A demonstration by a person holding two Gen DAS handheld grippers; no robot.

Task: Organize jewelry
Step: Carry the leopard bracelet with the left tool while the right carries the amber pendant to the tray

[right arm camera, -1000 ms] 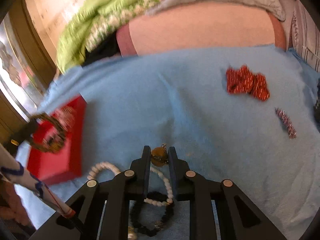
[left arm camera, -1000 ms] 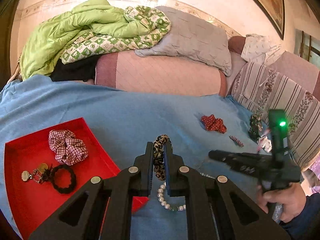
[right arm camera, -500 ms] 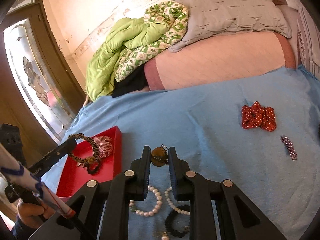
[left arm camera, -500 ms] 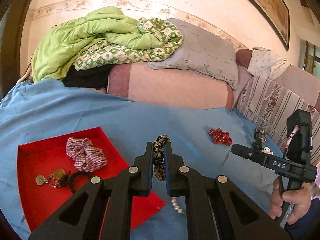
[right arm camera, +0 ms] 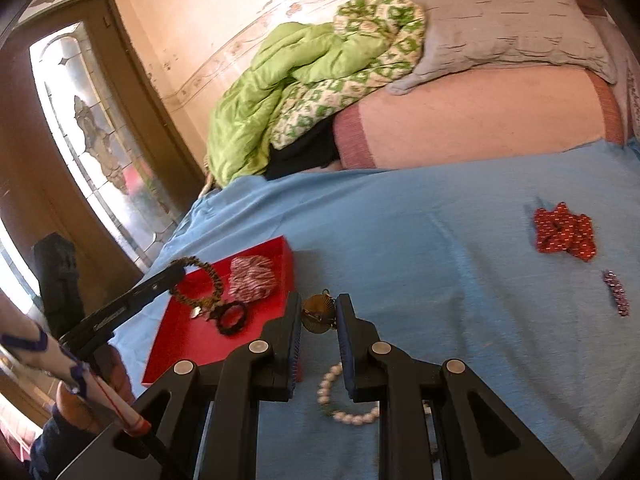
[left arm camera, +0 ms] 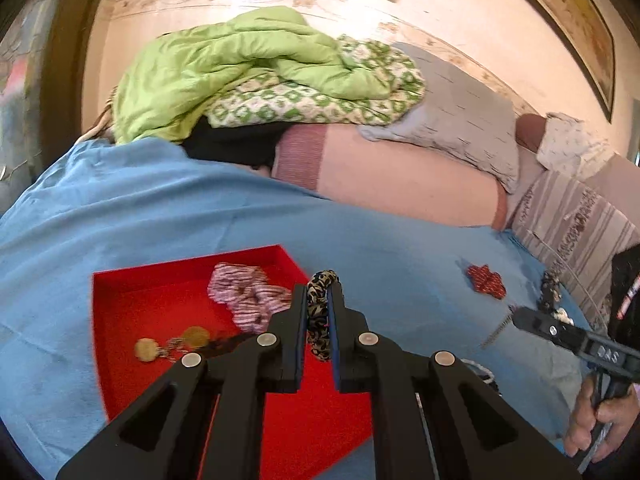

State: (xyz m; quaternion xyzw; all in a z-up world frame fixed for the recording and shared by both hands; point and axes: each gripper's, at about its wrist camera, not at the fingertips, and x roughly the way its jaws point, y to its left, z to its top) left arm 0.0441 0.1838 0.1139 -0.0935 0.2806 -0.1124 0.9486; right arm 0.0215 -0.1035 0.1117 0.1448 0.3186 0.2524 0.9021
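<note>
Two hand-held grippers above a blue bedspread (right arm camera: pixel 420 220), each carrying jewelry.

The left gripper (left arm camera: pixel 319 314) has its jaws clamped on a leopard-print bracelet (left arm camera: pixel 319 312) over the red tray (left arm camera: pixel 120 320); the right gripper (right arm camera: pixel 319 314) pinches a gold pendant (right arm camera: pixel 318 313). The tray holds a plaid scrunchie (left arm camera: pixel 248 300), gold coin charms (left arm camera: pixel 170 344) and a black band (right arm camera: pixel 232 317).
</note>
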